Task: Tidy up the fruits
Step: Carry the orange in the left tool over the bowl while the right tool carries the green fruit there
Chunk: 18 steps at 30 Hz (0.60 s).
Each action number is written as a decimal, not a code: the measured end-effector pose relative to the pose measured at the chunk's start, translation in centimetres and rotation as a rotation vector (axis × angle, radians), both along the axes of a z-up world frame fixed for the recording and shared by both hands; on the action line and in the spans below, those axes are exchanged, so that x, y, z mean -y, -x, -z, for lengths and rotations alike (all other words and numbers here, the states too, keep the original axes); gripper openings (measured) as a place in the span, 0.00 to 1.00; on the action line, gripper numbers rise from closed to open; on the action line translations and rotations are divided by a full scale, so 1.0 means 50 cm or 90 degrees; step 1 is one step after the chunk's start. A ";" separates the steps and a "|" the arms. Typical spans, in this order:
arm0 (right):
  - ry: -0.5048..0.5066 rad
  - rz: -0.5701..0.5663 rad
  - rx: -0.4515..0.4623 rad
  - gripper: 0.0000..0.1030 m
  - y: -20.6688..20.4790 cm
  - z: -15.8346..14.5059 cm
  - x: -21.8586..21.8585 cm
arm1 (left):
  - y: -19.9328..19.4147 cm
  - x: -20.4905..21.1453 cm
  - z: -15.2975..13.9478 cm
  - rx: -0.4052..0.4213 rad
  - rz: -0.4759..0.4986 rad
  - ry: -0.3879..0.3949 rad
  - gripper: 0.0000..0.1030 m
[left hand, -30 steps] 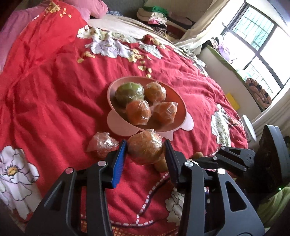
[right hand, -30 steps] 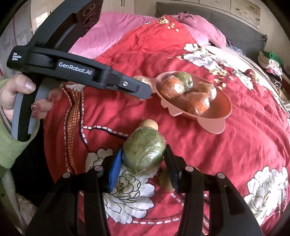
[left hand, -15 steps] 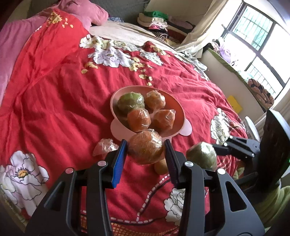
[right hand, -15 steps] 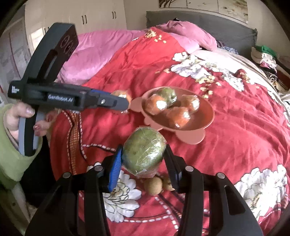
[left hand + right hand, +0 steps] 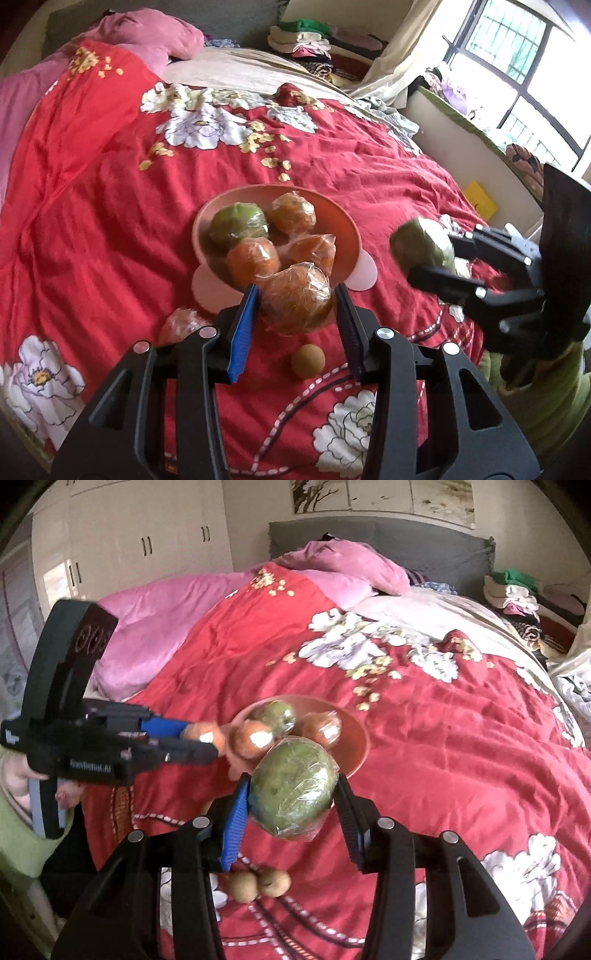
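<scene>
A pink bowl on the red bedspread holds several plastic-wrapped fruits, one green and the others orange. My left gripper is shut on a wrapped orange fruit and holds it just in front of the bowl's near rim. My right gripper is shut on a wrapped green fruit, held in the air short of the bowl. The right gripper also shows in the left wrist view, right of the bowl. The left gripper shows in the right wrist view.
A small wrapped orange fruit lies left of the bowl. A small brown round fruit lies below my left gripper; two lie under my right gripper. Pink pillows and folded clothes lie at the head of the bed.
Both grippers have risen off the bedspread with their fruits and moved toward the bowl. The right gripper has come into the left wrist view beside the bowl.
</scene>
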State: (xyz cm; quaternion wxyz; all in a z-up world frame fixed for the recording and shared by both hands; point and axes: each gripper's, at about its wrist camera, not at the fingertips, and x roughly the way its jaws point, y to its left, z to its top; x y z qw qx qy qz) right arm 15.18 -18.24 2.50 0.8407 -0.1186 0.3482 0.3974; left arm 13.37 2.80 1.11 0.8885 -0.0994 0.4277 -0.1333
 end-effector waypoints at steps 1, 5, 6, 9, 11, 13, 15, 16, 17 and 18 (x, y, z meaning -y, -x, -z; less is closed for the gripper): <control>-0.002 0.002 0.000 0.42 -0.005 -0.002 0.002 | -0.002 0.005 0.000 0.001 0.002 -0.004 0.32; -0.005 0.011 0.005 0.42 -0.025 -0.011 0.008 | -0.015 0.024 0.005 -0.002 0.011 -0.022 0.32; -0.004 0.013 0.006 0.42 -0.029 -0.012 0.008 | -0.018 0.028 0.006 -0.001 0.011 -0.029 0.32; -0.008 0.016 0.001 0.42 -0.043 -0.011 0.008 | -0.027 0.040 0.011 0.000 0.011 -0.052 0.32; -0.005 0.019 0.001 0.42 -0.053 -0.010 0.007 | -0.033 0.045 0.016 -0.006 0.015 -0.052 0.32; -0.005 0.021 -0.001 0.42 -0.064 -0.010 0.005 | -0.039 0.051 0.020 -0.008 0.017 -0.057 0.32; -0.004 0.024 -0.002 0.42 -0.074 -0.009 0.003 | -0.045 0.055 0.024 -0.011 0.019 -0.061 0.32; -0.004 0.024 -0.003 0.42 -0.078 -0.009 0.002 | -0.049 0.057 0.025 -0.013 0.018 -0.064 0.32; -0.006 0.024 -0.006 0.42 -0.084 -0.008 0.001 | -0.053 0.057 0.027 -0.013 0.017 -0.067 0.32; -0.006 0.024 -0.008 0.42 -0.088 -0.008 0.000 | -0.056 0.059 0.028 -0.013 0.017 -0.070 0.32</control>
